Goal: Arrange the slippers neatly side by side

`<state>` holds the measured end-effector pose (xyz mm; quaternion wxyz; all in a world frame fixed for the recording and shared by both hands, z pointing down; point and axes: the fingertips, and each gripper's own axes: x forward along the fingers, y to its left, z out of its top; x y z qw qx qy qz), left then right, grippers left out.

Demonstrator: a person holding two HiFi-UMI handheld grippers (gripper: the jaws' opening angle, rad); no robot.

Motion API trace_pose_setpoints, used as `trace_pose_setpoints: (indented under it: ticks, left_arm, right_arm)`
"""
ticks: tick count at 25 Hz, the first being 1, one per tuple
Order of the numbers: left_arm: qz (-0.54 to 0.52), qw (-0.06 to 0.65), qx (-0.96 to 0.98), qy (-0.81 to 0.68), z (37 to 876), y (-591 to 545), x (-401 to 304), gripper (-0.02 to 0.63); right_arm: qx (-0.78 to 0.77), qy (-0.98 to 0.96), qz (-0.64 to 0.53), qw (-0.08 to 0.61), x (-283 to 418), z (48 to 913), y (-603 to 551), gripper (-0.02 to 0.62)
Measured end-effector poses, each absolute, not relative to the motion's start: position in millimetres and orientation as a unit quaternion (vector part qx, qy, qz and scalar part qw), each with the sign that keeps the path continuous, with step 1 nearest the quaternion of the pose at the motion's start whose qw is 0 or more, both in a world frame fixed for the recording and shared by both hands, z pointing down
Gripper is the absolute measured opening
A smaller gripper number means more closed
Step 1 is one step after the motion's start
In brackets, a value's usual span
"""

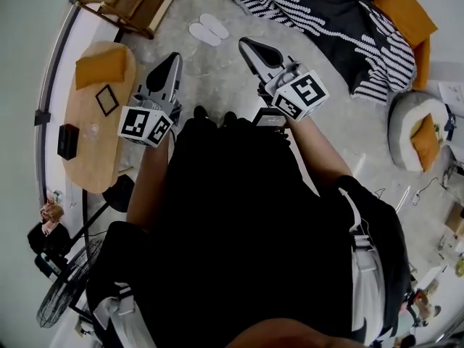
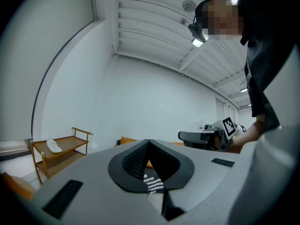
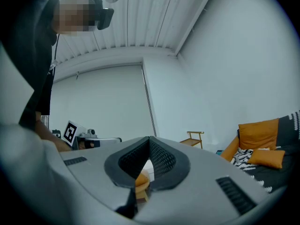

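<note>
Standing over the grey floor (image 1: 217, 78), you hold the left gripper (image 1: 172, 58) and right gripper (image 1: 248, 46) with jaws pressed together, empty; the pair of flat white slippers (image 1: 209, 29) lies side by side at twelve o'clock.

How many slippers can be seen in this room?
2 for certain: nearer slipper and farther slipper, both white, side by side on the floor. A white slipper-like thing on the wooden rack may be a third.

Black top (image 1: 239, 216), seemingly short-sleeved; left tongs (image 1: 174, 56) and right tongs (image 1: 245, 43) grey, black-padded.
</note>
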<state>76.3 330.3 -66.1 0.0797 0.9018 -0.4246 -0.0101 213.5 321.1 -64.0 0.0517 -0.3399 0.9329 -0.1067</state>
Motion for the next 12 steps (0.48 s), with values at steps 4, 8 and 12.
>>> trace_pose_setpoints:
  ticks: [4, 8, 12]
  left_arm:
    - [-0.008, 0.079, 0.9, -0.428, -66.0, 328.2, 78.8, 0.015]
    - [-0.006, 0.078, 0.898, -0.433, -65.4, 325.3, 80.3, 0.015]
    - [-0.004, 0.075, 0.894, -0.442, -65.5, 323.3, 81.7, 0.015]
  right_arm:
    - [-0.343, 0.931, -0.114, 0.054, 217.0, -62.0, 319.4, 0.031]
    - [-0.345, 0.93, -0.112, 0.056, 220.3, -63.1, 317.0, 0.031]
    - [-0.349, 0.928, -0.113, 0.058, 225.9, -63.2, 315.2, 0.031]
